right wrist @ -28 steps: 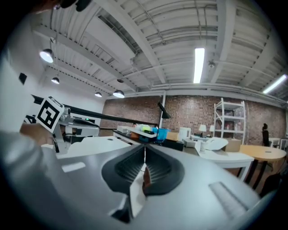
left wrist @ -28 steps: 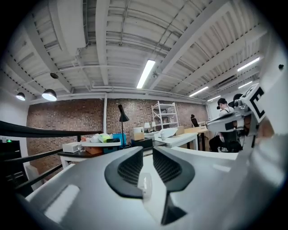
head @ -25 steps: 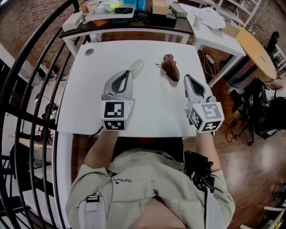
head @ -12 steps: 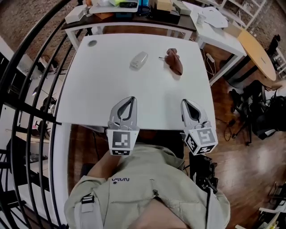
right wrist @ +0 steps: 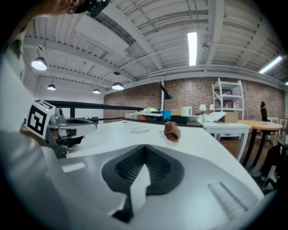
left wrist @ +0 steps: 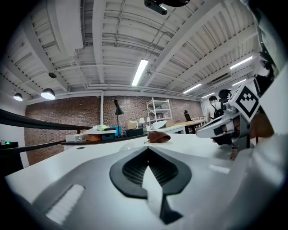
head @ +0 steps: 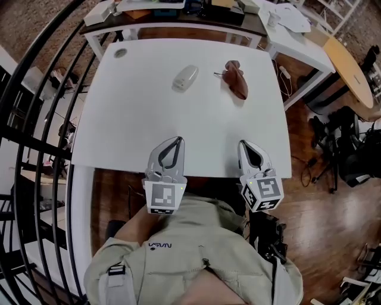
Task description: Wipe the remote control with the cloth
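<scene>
The pale oval remote control [head: 185, 77] lies on the far half of the white table [head: 131, 119]. A crumpled brown cloth [head: 236, 79] lies to its right. Both grippers hover at the table's near edge, far short of the two objects. My left gripper [head: 176, 140] is shut and empty, and so is my right gripper [head: 244, 144]. In the right gripper view the shut jaws [right wrist: 145, 158] point toward the cloth [right wrist: 172, 130] and the remote [right wrist: 141, 129]. The left gripper view shows shut jaws [left wrist: 147, 148] with the cloth [left wrist: 158, 137] far ahead.
A small grey round disc [head: 121, 52] sits at the table's far left corner. A dark cluttered desk [head: 178, 12] stands behind, with a white desk [head: 292, 36] at the back right. A black railing [head: 36, 119] curves along the left. Wooden floor lies to the right.
Both grippers have drawn back from the middle of the table to its near edge, toward the person, and sunk lower. The remote and cloth have not moved on the table.
</scene>
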`<action>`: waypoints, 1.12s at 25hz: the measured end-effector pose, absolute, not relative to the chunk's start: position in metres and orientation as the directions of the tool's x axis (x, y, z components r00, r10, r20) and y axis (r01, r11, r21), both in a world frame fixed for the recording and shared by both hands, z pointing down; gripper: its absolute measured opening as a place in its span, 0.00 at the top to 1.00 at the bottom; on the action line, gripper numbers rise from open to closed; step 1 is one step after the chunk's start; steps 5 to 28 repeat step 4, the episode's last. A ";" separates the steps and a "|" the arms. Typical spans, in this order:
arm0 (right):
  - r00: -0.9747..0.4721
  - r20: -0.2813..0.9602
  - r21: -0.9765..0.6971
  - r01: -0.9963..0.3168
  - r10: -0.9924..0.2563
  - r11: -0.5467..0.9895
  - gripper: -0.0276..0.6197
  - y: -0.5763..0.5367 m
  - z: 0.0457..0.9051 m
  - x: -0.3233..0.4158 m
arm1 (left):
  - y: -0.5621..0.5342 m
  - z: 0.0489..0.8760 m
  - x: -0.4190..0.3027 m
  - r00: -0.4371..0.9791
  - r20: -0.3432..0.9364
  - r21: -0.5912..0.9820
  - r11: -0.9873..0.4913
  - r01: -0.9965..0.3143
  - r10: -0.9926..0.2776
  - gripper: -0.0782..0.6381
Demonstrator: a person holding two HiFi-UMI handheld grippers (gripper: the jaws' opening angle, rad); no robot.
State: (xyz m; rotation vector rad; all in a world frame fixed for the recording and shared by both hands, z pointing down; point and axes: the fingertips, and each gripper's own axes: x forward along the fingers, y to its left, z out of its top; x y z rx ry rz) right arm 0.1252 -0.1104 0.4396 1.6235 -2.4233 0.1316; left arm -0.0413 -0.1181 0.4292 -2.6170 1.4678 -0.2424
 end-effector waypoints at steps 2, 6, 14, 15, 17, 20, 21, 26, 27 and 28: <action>-0.360 0.234 0.046 -0.924 -0.903 0.380 0.95 -0.111 0.443 0.128 | -0.119 0.429 -0.038 0.522 0.078 -0.201 -0.526 -0.826 -0.849 0.88; -0.356 0.230 0.051 -0.925 -0.906 0.376 0.95 -0.113 0.442 0.130 | -0.122 0.428 -0.034 0.531 0.074 -0.209 -0.534 -0.819 -0.844 0.88; -0.356 0.230 0.051 -0.925 -0.906 0.376 0.95 -0.113 0.442 0.130 | -0.122 0.428 -0.034 0.531 0.074 -0.209 -0.534 -0.819 -0.844 0.88; -0.356 0.230 0.051 -0.925 -0.906 0.376 0.95 -0.113 0.442 0.130 | -0.122 0.428 -0.034 0.531 0.074 -0.209 -0.534 -0.819 -0.844 0.88; -0.356 0.230 0.051 -0.925 -0.906 0.376 0.95 -0.113 0.442 0.130 | -0.122 0.428 -0.034 0.531 0.074 -0.209 -0.534 -0.819 -0.844 0.88; -0.356 0.230 0.051 -0.925 -0.906 0.376 0.95 -0.113 0.442 0.130 | -0.122 0.428 -0.034 0.531 0.074 -0.209 -0.534 -0.819 -0.844 0.88; -0.356 0.230 0.051 -0.925 -0.906 0.376 0.95 -0.113 0.442 0.130 | -0.122 0.428 -0.034 0.531 0.074 -0.209 -0.534 -0.819 -0.844 0.88; -0.356 0.230 0.051 -0.925 -0.906 0.376 0.95 -0.113 0.442 0.130 | -0.122 0.428 -0.034 0.531 0.074 -0.209 -0.534 -0.819 -0.844 0.88; -0.356 0.230 0.051 -0.925 -0.906 0.376 0.95 -0.113 0.442 0.130 | -0.122 0.428 -0.034 0.531 0.074 -0.209 -0.534 -0.819 -0.844 0.88; -0.356 0.230 0.051 -0.925 -0.906 0.376 0.95 -0.113 0.442 0.130 | -0.122 0.428 -0.034 0.531 0.074 -0.209 -0.534 -0.819 -0.844 0.88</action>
